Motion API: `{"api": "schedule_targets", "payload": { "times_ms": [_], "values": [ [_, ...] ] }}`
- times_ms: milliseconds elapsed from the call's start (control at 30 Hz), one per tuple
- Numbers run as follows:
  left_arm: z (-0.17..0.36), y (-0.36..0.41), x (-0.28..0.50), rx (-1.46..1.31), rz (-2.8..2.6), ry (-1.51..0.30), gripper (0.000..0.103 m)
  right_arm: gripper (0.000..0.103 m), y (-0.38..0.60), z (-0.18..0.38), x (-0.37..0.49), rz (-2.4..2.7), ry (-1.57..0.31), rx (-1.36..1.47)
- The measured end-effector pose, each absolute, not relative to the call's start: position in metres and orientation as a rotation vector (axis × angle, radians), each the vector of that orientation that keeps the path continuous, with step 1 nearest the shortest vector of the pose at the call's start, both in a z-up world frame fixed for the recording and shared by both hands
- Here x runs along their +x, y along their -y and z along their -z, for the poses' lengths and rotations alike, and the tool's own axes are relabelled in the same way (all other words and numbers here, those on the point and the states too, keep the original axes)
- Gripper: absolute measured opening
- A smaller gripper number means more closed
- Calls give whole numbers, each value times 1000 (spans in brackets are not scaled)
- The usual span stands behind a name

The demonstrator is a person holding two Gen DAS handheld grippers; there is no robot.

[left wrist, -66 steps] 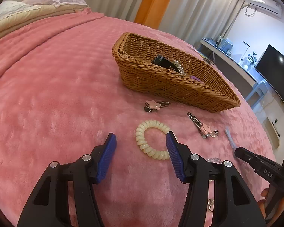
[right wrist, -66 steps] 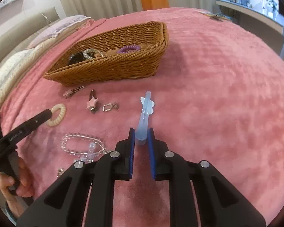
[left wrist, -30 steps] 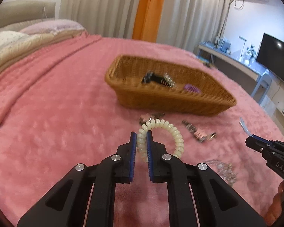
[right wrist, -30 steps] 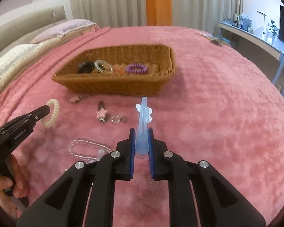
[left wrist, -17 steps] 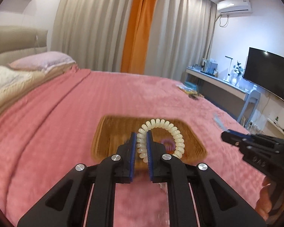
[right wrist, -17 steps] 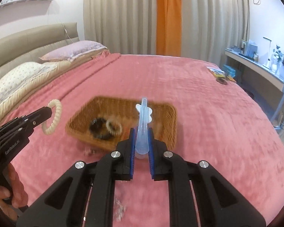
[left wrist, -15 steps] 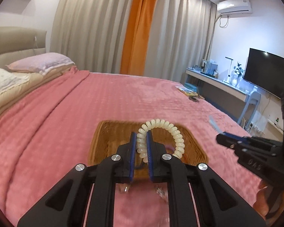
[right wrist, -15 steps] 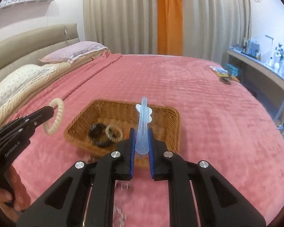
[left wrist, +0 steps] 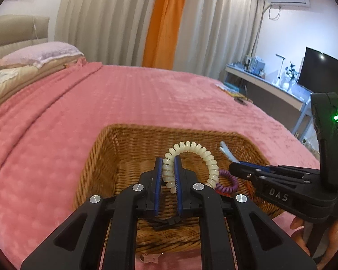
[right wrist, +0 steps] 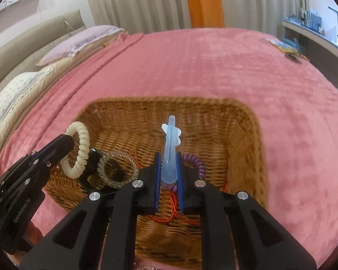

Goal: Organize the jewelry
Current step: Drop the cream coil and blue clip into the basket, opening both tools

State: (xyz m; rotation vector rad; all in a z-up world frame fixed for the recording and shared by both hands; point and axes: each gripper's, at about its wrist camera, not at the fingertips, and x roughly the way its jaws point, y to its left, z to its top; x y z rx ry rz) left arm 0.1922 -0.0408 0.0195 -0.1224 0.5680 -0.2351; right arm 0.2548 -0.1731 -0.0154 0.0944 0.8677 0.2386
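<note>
My left gripper (left wrist: 168, 165) is shut on a cream spiral hair tie (left wrist: 201, 155), held above the open wicker basket (left wrist: 124, 141). The same tie (right wrist: 78, 148) hangs over the basket's left side in the right wrist view. A pale blue hair clip (right wrist: 170, 144) with a flower shape stands up between the pads of my right gripper (right wrist: 167, 159), which is shut on it over the basket (right wrist: 243, 139). From the left wrist view the right gripper (left wrist: 236, 168) enters at the right with the clip (left wrist: 226, 151) at its tip. Inside lie a purple spiral tie (right wrist: 198, 164), a clear ring (right wrist: 117, 168), a black item and red cord.
The basket rests on a pink blanket (left wrist: 146, 94) covering a bed. Pillows (right wrist: 83, 40) lie at the far left. A desk and a television (left wrist: 320, 76) stand along the right wall. A small pink item (left wrist: 149, 257) lies on the blanket just before the basket's near rim.
Both grippers moved forward from short of the basket to over its inside, each still holding its item. The basket now fills the lower middle of both views.
</note>
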Motion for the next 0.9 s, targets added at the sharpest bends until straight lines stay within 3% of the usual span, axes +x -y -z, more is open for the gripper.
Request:
{"api": "schedule_targets", "payload": {
  "times_ms": [367, 533, 667, 900],
  "values": [
    [-4, 39, 201, -107, 235, -617, 12, 11, 175, 32, 262, -250, -921, 116],
    [-15, 27, 192, -167, 255, -570, 36, 23, 182, 26, 255, -247, -884, 122],
    [-24, 20, 181, -196, 264, -534, 41, 30, 184, 17, 245, -244, -853, 122],
    [-47, -5, 138, -251, 292, -457, 46, 30, 190, -12, 201, -305, -784, 150]
  ]
}}
